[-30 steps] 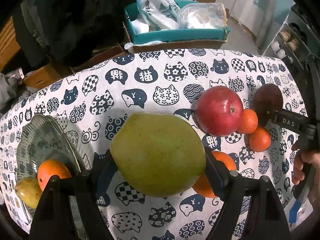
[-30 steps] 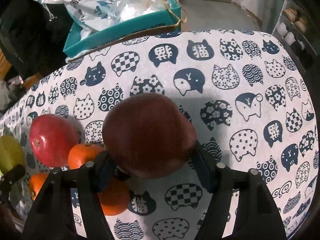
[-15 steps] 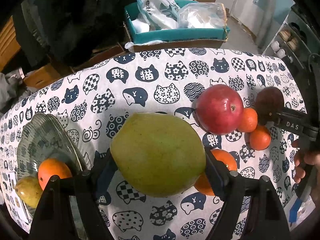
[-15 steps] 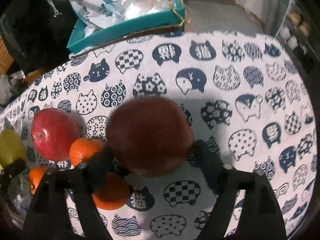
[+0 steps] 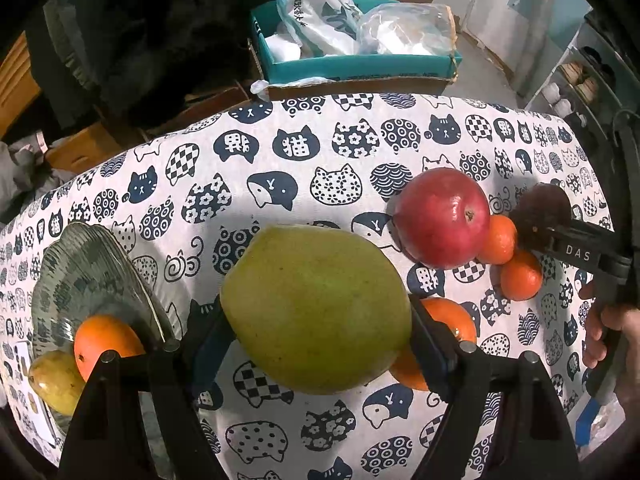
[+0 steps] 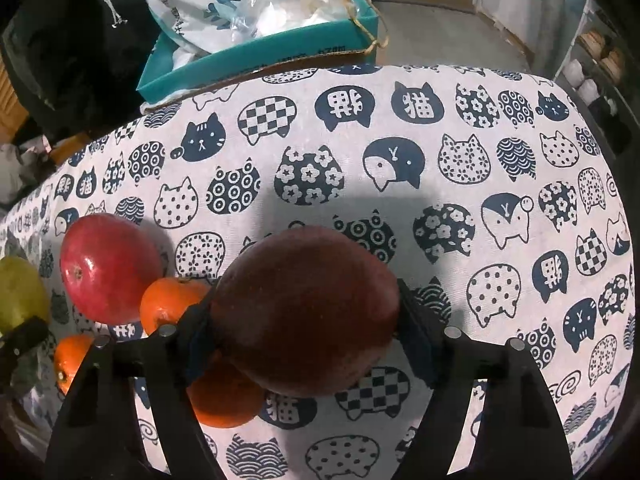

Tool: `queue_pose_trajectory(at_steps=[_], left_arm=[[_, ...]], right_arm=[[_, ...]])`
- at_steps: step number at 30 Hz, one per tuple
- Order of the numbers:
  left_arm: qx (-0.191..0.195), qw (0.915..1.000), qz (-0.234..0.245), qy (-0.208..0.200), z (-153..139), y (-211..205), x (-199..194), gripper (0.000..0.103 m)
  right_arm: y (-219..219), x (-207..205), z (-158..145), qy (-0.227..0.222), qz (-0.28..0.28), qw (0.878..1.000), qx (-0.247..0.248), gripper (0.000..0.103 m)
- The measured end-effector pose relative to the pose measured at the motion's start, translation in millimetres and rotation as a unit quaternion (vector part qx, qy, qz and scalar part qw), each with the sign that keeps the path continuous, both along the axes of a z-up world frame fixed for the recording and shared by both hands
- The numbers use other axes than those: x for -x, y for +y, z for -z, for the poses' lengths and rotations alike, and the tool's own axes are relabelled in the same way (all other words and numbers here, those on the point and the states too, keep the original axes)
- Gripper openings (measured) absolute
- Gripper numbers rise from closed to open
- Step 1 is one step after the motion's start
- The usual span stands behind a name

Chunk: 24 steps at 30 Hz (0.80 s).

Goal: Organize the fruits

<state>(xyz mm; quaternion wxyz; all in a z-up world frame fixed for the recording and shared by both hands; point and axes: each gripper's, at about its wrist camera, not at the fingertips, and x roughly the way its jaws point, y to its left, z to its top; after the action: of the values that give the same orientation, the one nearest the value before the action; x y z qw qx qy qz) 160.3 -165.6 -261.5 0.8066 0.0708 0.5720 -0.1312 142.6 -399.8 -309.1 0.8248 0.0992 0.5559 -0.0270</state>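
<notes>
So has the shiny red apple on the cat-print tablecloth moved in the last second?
No. The red apple sits against the same small orange and cloth patterns.

Black fingers [image 5: 436, 344], round screws, white "DAS" marking.

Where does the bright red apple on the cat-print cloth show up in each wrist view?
Left wrist view: the bright red apple sits right of centre, above and right of the held green fruit.
Right wrist view: the bright red apple lies at the left, beside the dark red fruit between the right tool's fingers.
Shared landmark: the small orange touching the apple.
</notes>
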Motion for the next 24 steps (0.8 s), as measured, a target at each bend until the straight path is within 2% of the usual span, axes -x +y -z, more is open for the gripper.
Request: queue_pose_trajectory(at_steps=[11,24], left_arm=[[0.000,0.9999,0.002,-0.011,-3.8,-1.5,3.3,0.083],[0.015,0.9986,0.002,-0.051,-33.6,6.2,14.0,0.083]], right_arm=[[8.0,10.5,-4.5,-0.028,-0.006,0.999,0.018,0.076],[11.9,29.7,-33.1,-0.074,-0.005,0.997,0.030,0.076]])
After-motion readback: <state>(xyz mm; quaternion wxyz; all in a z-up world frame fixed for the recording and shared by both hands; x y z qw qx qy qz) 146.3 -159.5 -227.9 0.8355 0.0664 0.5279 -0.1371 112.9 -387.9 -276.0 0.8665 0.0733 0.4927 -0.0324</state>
